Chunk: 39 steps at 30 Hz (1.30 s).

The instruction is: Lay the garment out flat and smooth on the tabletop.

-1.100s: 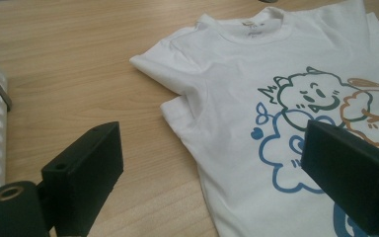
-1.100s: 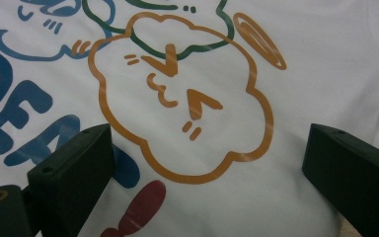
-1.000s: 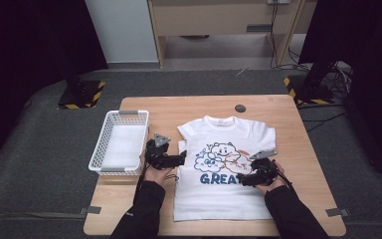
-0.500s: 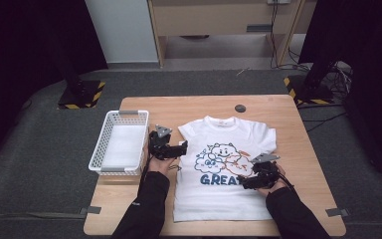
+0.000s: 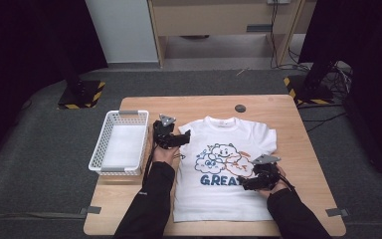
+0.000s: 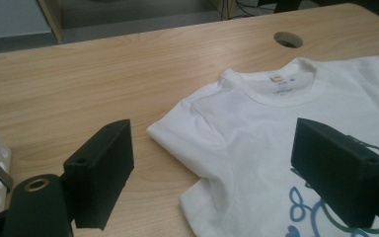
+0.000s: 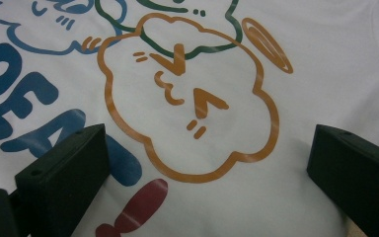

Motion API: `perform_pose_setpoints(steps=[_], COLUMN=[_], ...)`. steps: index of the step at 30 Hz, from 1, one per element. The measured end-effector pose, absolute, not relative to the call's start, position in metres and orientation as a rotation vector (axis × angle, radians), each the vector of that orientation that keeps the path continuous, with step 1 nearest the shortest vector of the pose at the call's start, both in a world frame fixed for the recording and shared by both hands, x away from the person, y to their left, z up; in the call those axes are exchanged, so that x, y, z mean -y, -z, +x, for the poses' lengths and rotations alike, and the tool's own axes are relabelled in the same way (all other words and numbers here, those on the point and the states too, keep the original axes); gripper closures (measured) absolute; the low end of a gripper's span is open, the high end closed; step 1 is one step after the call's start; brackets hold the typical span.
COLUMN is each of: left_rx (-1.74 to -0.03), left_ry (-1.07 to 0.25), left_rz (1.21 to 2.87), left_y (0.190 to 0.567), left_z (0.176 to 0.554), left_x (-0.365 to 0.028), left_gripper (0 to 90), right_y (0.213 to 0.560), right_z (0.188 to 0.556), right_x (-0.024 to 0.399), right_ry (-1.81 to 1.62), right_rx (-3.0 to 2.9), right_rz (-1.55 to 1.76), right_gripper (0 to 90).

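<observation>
Left to right. One white perforated plastic basket at table's left, holding nothing visible. Left gripper now further up the table than a second ago, at the sleeve of one white cotton T-shirt with cartoon cloud print; jaws just been closing slightly, wide apart yet, sleeve ahead of them, nothing between the pads. Judged: lining up to pinch that sleeve for folding. T-shirt flat, face up, mid-table on light wooden table. Right gripper unmoved, low over the print, jaws spread, gripping nothing. Two grippers counted; one round cable hole beyond collar.
</observation>
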<state>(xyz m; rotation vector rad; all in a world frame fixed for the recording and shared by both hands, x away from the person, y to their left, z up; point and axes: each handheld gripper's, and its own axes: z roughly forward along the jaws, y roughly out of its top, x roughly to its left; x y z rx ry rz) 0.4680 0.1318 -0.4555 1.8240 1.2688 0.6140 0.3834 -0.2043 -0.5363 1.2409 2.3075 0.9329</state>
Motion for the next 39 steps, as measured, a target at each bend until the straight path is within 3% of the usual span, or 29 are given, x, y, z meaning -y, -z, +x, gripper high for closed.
perform_pose_setpoints(steps=[14, 28, 39], left_rx=[-1.368, -1.438, -1.45], left_ry=[-0.601, -0.535, -0.57], left_rz=[1.832, 1.814, 1.85], left_y=[0.495, 0.525, 0.533], left_z=[0.501, 0.521, 0.525], left_x=[-0.126, -0.132, -0.129], left_gripper=[18.4, 27.0, 45.7], right_y=[0.537, 0.537, 0.537], right_z=[0.382, 0.382, 0.382], right_x=[0.204, 0.204, 0.204], right_ry=[-0.934, -0.936, -0.938], right_rx=[-2.301, -2.298, -2.298], right_rz=[1.238, 1.241, 1.24], right_gripper=[2.8, 2.8, 2.8])
